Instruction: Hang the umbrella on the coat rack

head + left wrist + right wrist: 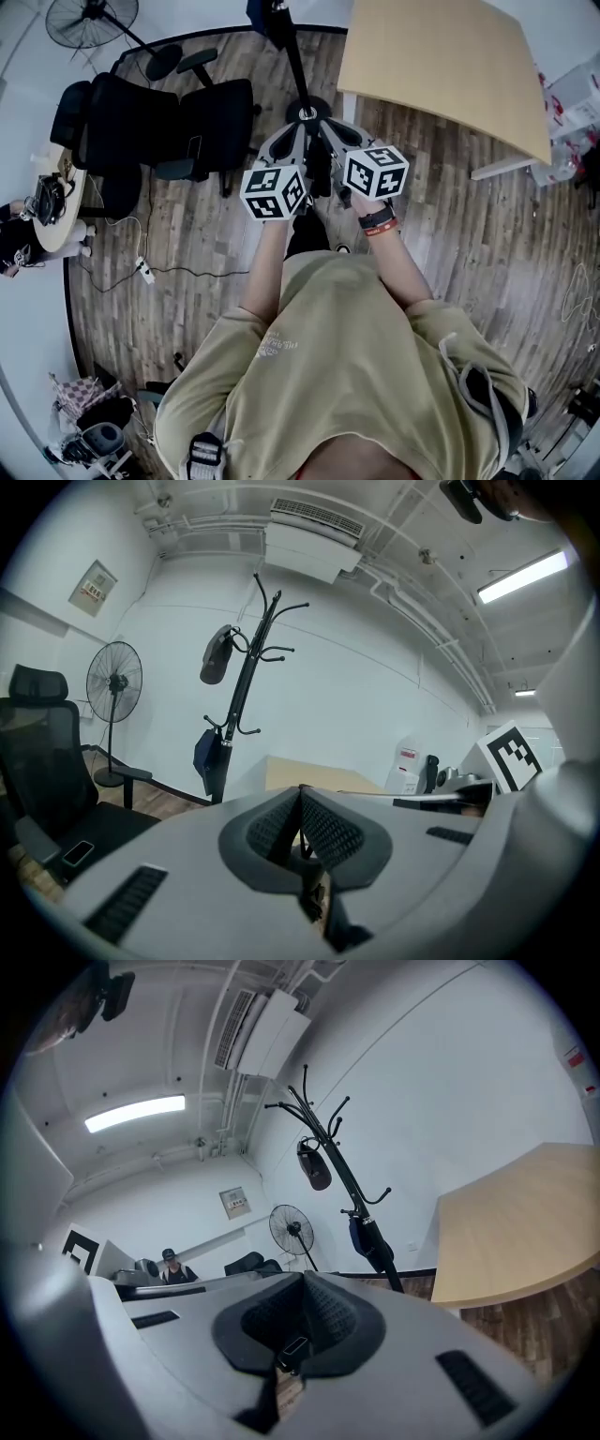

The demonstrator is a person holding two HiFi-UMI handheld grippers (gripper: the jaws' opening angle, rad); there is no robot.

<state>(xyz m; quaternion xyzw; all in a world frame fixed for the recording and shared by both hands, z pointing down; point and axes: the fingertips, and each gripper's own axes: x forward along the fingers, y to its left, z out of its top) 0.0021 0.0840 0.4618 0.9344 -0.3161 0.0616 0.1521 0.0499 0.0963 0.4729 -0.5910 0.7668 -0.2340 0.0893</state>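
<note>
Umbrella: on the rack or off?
On. The folded umbrella hangs at a low hook of the coat rack; both gripper views show it there.

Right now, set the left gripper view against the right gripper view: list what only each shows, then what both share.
Only the left gripper view: a phone-like device on the near chair seat, and the right gripper's marker cube. Only the right gripper view: a person in a cap far off, and the left gripper's marker cube. Both: the coat rack, the dark umbrella hanging on a low hook, the fan and the tan table.
</note>
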